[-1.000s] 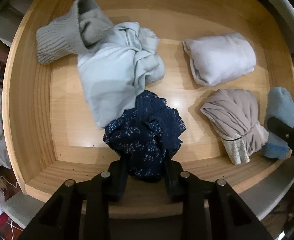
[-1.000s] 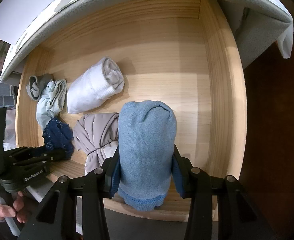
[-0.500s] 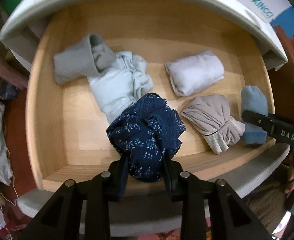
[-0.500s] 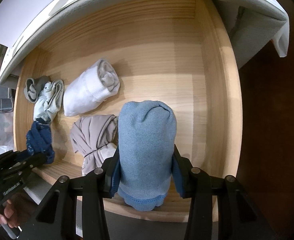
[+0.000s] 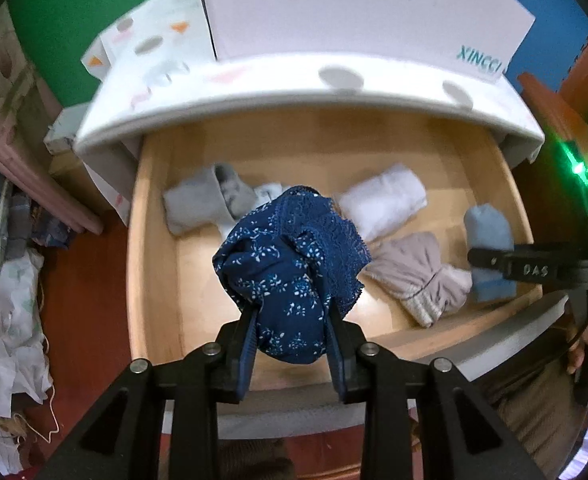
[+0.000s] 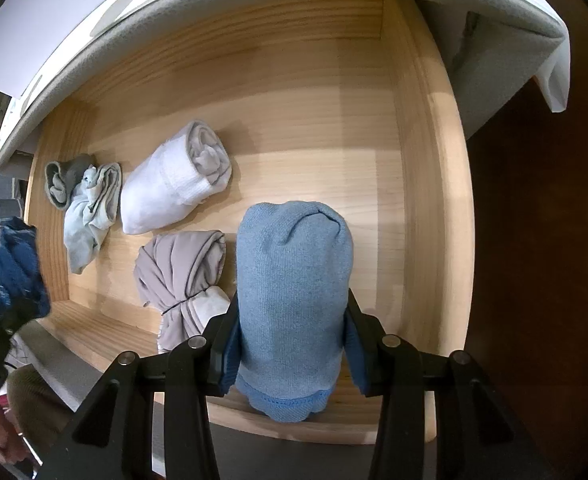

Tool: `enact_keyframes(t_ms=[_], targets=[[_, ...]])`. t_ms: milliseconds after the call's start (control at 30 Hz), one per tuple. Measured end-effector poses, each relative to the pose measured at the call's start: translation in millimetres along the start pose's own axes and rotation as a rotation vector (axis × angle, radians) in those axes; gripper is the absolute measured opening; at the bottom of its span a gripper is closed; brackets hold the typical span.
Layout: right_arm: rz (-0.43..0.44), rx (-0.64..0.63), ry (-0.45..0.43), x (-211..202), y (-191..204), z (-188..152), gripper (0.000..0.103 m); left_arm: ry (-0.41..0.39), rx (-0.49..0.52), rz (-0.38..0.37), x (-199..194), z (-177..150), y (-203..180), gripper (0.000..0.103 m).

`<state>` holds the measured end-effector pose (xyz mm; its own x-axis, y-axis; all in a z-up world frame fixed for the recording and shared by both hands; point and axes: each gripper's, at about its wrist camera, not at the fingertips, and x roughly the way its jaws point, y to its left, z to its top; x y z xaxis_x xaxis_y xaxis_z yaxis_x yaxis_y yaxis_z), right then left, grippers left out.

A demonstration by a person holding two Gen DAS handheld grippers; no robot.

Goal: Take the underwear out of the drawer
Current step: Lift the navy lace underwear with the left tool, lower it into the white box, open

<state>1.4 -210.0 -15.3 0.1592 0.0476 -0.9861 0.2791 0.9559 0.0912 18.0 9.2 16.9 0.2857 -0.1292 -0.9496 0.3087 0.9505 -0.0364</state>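
Observation:
My left gripper is shut on navy floral underwear with a lace edge, which hangs well above the open wooden drawer. The same dark blue bundle shows at the left edge of the right wrist view, outside the drawer. My right gripper is shut on a light blue rolled garment that stands against the drawer's front wall. From the left wrist view that blue roll sits at the drawer's right end, with the right gripper's black finger across it.
In the drawer lie a white roll, a beige bundle, a pale blue crumpled piece and a grey sock. A white box stands on the cabinet top. Clutter lines the floor at left.
The left gripper has risen with the navy underwear, lifting it clear of the drawer floor; more of the cabinet top shows. The right gripper has stayed put on the blue roll.

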Motion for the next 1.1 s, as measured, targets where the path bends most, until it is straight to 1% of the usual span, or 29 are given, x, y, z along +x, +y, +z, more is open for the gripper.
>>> enact_keyframes(t_ms=[67,200,300,400,500,600,667,767,867,933,967,1033,1100], targets=[[0.001,0.0,0.0,0.2,0.1,0.3,0.041,-0.031,-0.009,0.003,-9.9,4.2,3.6,0.03],[0.0,0.0,0.001,0.0,0.4,0.0,0.041,-0.092,-0.017,0.014,-19.0,14.0,-2.4,0.03],[-0.002,-0.001,0.003,0.4,2.0,1.1,0.041,-0.16,-0.022,0.005,-34.9,20.3,-2.3,0.03],[-0.002,0.0,0.002,0.3,2.4,1.6,0.041,-0.226,-0.033,0.01,-55.9,28.8,2.0,0.03],[-0.002,0.001,0.003,0.4,2.6,1.9,0.041,-0.287,-0.057,-0.014,-79.8,40.7,9.4,0.03],[0.001,0.001,0.003,0.1,2.8,2.1,0.041,-0.364,-0.06,-0.04,-104.8,54.3,13.9,0.03],[0.002,0.001,0.003,0.3,2.5,2.2,0.041,-0.429,-0.053,-0.046,-127.2,67.3,17.4,0.03],[0.002,0.002,0.001,-0.4,2.9,2.4,0.041,-0.489,-0.048,-0.043,-150.6,87.7,21.3,0.03],[0.006,0.005,-0.003,-1.5,0.9,1.6,0.041,-0.521,-0.045,-0.031,-165.5,115.7,24.1,0.03],[0.013,0.006,-0.001,-1.4,-0.3,0.9,0.041,-0.518,-0.038,-0.039,-166.9,130.3,25.1,0.03],[0.016,0.008,-0.001,-1.4,-1.2,1.1,0.041,-0.519,-0.04,-0.031,-165.9,139.3,25.2,0.03],[0.018,0.011,-0.001,-1.6,-2.1,0.5,0.041,-0.502,-0.04,-0.044,-159.3,156.4,27.1,0.03],[0.018,0.01,0.001,-1.8,-3.4,1.3,0.041,-0.473,-0.048,-0.026,-150.4,171.0,27.9,0.03]])
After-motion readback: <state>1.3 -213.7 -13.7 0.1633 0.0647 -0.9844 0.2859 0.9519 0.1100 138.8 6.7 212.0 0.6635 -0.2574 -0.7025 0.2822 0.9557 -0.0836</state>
